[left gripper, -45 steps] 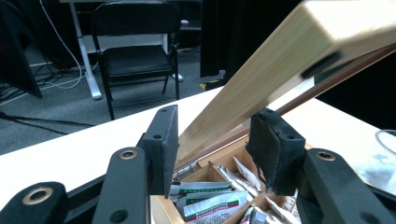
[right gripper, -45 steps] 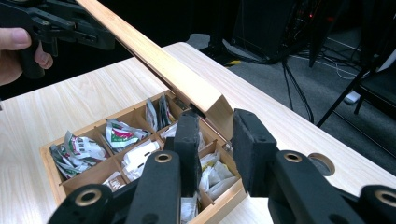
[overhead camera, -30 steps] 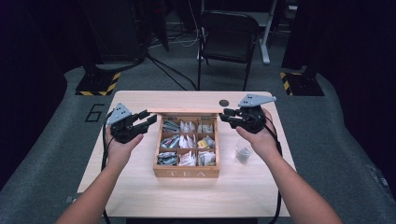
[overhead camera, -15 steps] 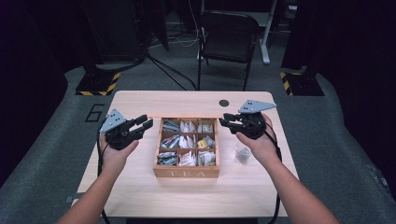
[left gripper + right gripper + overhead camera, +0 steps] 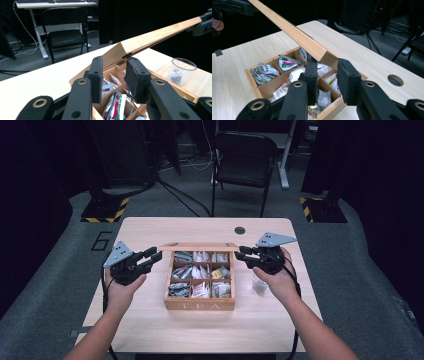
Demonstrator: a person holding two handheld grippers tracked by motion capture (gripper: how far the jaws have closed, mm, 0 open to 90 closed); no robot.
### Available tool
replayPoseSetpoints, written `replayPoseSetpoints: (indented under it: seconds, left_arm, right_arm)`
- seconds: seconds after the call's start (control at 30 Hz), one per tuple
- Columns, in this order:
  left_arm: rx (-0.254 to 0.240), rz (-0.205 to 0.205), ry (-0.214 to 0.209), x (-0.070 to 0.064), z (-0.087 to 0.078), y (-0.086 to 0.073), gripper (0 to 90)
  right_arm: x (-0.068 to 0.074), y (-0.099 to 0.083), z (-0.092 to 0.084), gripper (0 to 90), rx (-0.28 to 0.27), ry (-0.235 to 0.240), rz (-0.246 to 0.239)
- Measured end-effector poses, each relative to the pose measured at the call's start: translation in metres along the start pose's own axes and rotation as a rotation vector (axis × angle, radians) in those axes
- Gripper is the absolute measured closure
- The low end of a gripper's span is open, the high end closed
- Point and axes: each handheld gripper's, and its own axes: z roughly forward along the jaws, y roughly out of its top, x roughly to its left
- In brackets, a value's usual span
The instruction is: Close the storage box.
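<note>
A wooden tea box (image 5: 200,306) stands mid-table, its compartments full of tea bags (image 5: 200,272). Its lid (image 5: 200,247) is raised on edge along the back. My left gripper (image 5: 157,257) is at the lid's left end and my right gripper (image 5: 239,256) at its right end. In the left gripper view the lid (image 5: 155,35) runs up to the right gripper (image 5: 203,23), and its near end sits between my left gripper's (image 5: 114,62) pads. In the right gripper view the lid (image 5: 294,32) ends between my right gripper's (image 5: 327,63) pads and reaches the left gripper (image 5: 234,7).
A clear plastic cup (image 5: 259,285) holding something small stands just right of the box, under my right hand. A round cable hole (image 5: 240,230) is in the table (image 5: 200,335) behind the box. A black chair (image 5: 245,155) stands beyond the far edge.
Both hands have drifted slightly toward me. The left gripper has also slid a little to the left. The box has stayed put.
</note>
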Motion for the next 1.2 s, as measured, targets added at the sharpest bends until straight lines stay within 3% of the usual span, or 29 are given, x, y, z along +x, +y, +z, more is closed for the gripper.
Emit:
replayPoseSetpoints:
  seconds: [0.53, 0.87, 1.03, 1.2]
  left_arm:
    - [0.015, -0.002, -0.02, -0.01, -0.005, -0.025, 61.7]
    - [0.021, 0.005, -0.022, -0.014, -0.011, -0.039, 61.6]
    - [0.029, 0.005, -0.023, -0.016, -0.013, -0.046, 61.5]
    - [0.027, -0.004, -0.025, -0.018, -0.015, -0.054, 61.3]
  right_arm:
    - [0.015, -0.027, -0.002, 69.8, -0.014, 0.002, 0.011]
    - [0.025, -0.043, -0.002, 69.8, -0.008, -0.01, -0.022]
    - [0.029, -0.053, -0.001, 69.8, -0.031, -0.007, 0.014]
    - [0.031, -0.063, 0.0, 69.7, -0.044, -0.003, 0.019]
